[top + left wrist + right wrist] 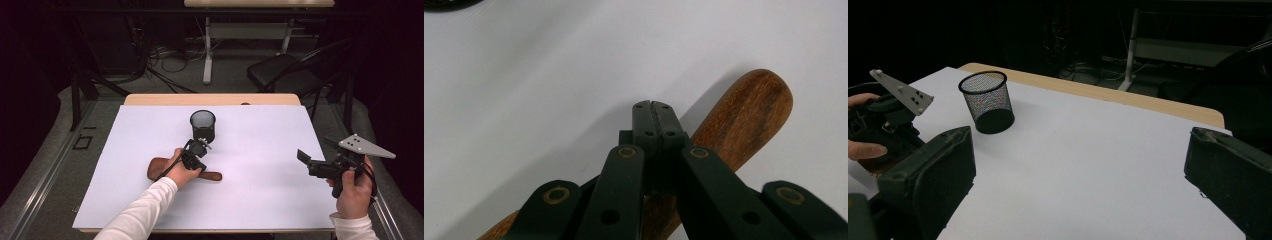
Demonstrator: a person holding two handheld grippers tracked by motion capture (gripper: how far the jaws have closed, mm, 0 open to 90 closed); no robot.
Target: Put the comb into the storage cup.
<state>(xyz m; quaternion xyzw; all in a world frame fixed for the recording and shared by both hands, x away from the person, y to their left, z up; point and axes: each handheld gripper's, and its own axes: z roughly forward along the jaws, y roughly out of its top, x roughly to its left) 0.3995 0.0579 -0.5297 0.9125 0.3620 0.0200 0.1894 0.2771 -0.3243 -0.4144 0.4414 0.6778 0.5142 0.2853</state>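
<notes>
A brown wooden utensil (159, 168) lies flat on the white sheet (260, 145), its rounded handle end (759, 102) pointing right of my jaws. My left gripper (194, 162) points down over its middle, with the jaws pressed together; its tips (654, 107) hover just above the wood with nothing between them. A black mesh cup (203, 125) stands upright just beyond it, also in the right gripper view (987, 102). My right gripper (306, 159) is held off the sheet at the right edge, its jaws wide open and empty (1078, 165).
The white sheet covers most of a wooden table (210, 99). A black folding chair (282, 70) and another table's white legs (207, 50) with floor cables stand beyond. The left gripper's grey plate (900, 92) shows far left in the right gripper view.
</notes>
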